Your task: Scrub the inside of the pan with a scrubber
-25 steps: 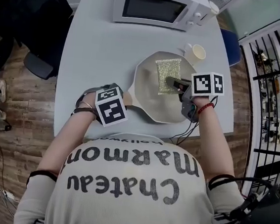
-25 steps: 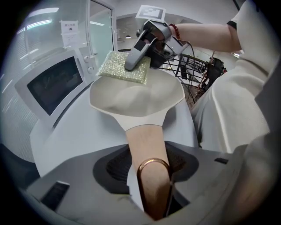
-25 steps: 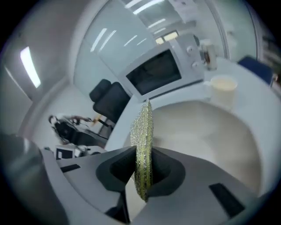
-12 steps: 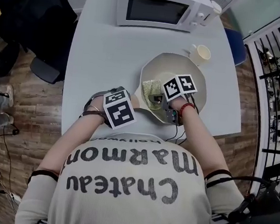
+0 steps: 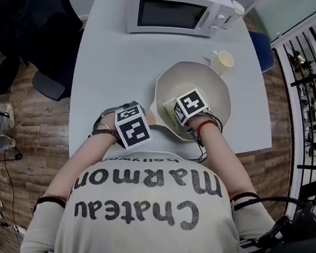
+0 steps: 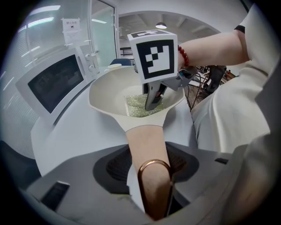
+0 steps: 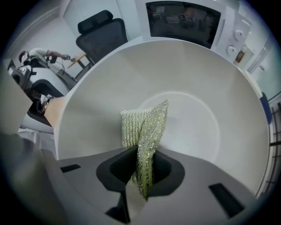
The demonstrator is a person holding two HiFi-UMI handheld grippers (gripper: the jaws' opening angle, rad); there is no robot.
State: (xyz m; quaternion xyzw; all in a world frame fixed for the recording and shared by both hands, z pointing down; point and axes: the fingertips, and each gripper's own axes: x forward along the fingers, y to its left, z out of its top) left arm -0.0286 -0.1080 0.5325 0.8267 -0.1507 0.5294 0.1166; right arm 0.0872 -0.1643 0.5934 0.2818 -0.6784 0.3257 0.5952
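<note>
Head view: pan [image 5: 210, 84] is sat on the table [image 5: 113, 68] near the front edge. The microwave [image 5: 170, 12] is behind it and a cup [image 5: 223, 60] is just beside the far rim. Right gripper [image 5: 175, 114] is lowered inside the pan at its near-left wall, with the scrubber [image 5: 168, 106] showing at its tip. Left gripper [image 5: 146, 118] is parked at the pan's near-left rim.

Left gripper view: handle [image 6: 147, 145] is clamped between the jaws, which are held fairly wide because the handle fills the gap. A copper hanging ring [image 6: 153, 161] is seen at the handle's end. Across the pan, the scrubber is pressed onto the inner wall nearest the handle.

Right gripper view: jaws are closed almost together on the scrubber, which is pinched on edge and folded. Its free end is laid on the pale inner surface. Contact force can't be judged.

Step judged: scrub stroke under way, handle-side wall being worked. Next move calls for a sweep over the floor and far wall with downward pressure kept on. The handle clamp should be held so the pan isn't pushed around. The thin pinch on the scrubber could slip under drag.
</note>
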